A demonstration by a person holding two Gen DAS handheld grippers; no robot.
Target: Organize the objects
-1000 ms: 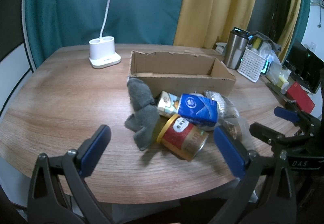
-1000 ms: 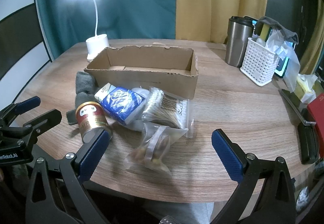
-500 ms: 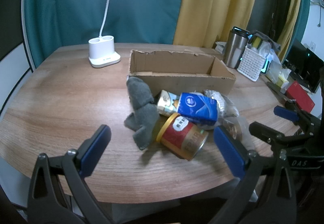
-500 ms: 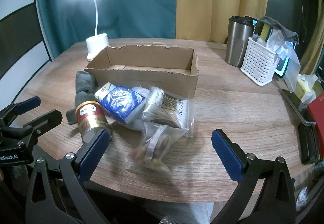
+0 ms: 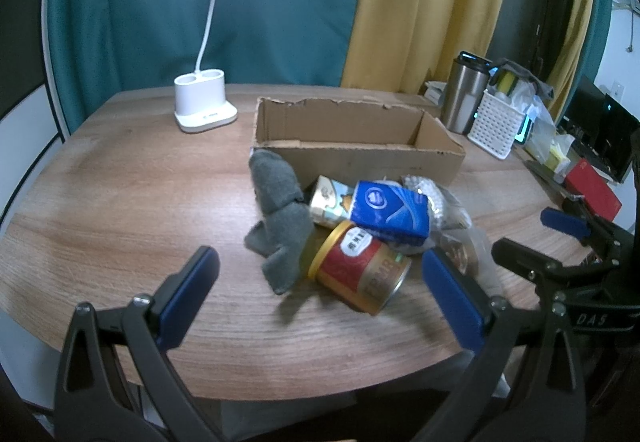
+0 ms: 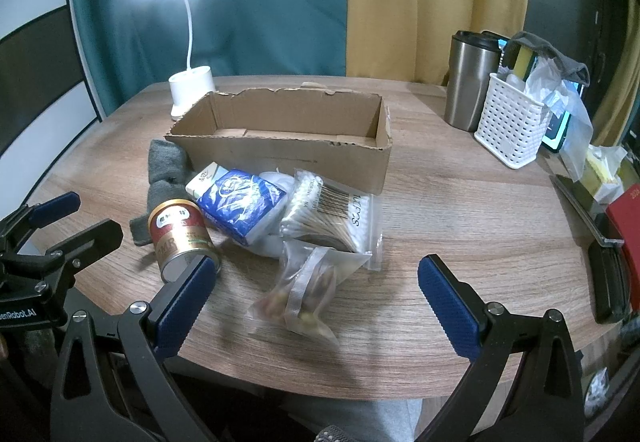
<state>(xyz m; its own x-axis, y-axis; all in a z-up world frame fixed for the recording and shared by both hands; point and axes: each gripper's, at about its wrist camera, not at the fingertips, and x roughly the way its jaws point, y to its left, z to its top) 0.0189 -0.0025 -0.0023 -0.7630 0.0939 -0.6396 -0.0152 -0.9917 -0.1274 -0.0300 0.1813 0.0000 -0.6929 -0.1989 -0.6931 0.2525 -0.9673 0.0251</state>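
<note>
Both your left gripper [image 5: 316,292] and right gripper [image 6: 316,298] hang wide and empty over the pile on the wooden bench [image 5: 120,210], so take the red-and-gold tin can [image 5: 360,274] squarely (it rolls) toward the empty cardboard box [image 5: 356,138] behind.

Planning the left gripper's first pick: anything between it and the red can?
Nothing visible. The left gripper is open with the red can lying on its side just ahead of its gap. The grey cloth touches the can's left side, and the blue pack rests against its far end, neither in the approach.
</note>
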